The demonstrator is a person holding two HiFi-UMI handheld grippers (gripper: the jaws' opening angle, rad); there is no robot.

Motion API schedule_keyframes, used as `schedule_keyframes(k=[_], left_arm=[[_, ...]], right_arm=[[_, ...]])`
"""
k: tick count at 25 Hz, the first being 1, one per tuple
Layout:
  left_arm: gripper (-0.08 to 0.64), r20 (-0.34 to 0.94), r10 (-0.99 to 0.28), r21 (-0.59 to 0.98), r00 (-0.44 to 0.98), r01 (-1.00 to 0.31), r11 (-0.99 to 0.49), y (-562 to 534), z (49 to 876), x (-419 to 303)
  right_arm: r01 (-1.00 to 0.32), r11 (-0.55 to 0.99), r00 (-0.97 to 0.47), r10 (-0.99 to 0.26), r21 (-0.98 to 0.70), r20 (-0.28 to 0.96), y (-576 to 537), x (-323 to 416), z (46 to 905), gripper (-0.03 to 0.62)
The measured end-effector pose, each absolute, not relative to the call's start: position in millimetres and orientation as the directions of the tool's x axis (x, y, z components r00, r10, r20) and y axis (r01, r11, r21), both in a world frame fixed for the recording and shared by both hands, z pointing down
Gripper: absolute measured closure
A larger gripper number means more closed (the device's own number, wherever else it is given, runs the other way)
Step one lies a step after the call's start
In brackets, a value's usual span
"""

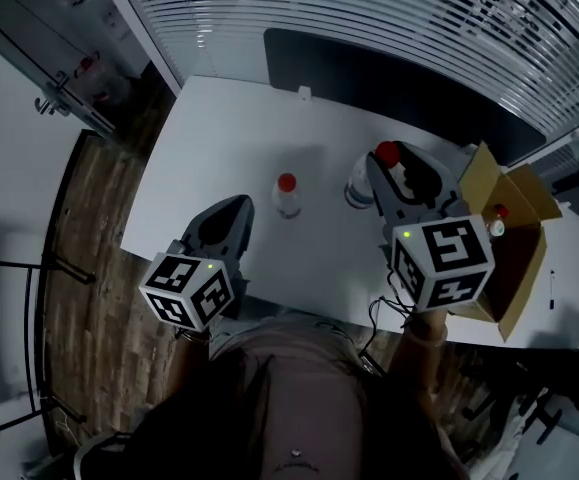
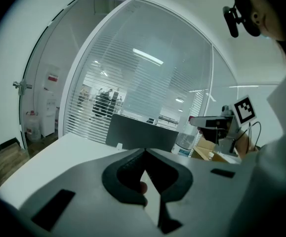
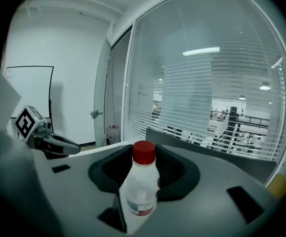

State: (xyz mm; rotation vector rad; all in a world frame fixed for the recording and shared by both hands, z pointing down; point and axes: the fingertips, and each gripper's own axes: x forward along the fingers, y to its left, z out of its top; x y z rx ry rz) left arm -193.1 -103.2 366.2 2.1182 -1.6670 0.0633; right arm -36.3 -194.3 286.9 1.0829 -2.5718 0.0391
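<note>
Left, near side of white table (image 1: 219, 128): our left gripper (image 1: 241, 204), jaw tips touching, nothing clamped.

Just right of it, slightly farther: standing bottle (image 1: 287, 196), upright, red cap, apart from both grippers, nearer our left one.

Right again: our right gripper (image 1: 377, 168), jaws closed around held bottle (image 3: 143, 181) at its shoulder. Long axis upright, crossing jaws. We cannot tell whether base touches table. Held bottle: clear plastic, red cap, small label low on body.

Far right: open cardboard box (image 1: 521, 230).
</note>
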Motion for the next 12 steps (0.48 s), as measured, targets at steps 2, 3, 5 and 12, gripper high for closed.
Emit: schedule_keyframes(k=[2,3,5,12], left_arm=[[0.551,0.302,-0.914,0.310,0.272,-0.934,-0.176,-102,367,-198],[0.551,0.303,-0.913,0.309,0.273,-0.935,-0.176,-102,367,-200],[0.551,0.304,-0.912,0.308,0.275,-0.934,-0.179,-101,368,-205],[0.551,0.298,-0.901,0.317,0.314,-0.924,-0.217,-104,373,-209]], right_arm=[[-0.698,0.710,-0.647,-0.683,0.099,0.339,-194,-41,299,0.430],[-0.697,0.711,-0.647,-0.680,0.095,0.345,-193,-44,305,0.430],[-0.696,0.713,-0.647,-0.676,0.088,0.352,-192,-50,317,0.430],[-0.714,0.696,-0.624,-0.682,0.077,0.381,-189,-61,361,0.430]])
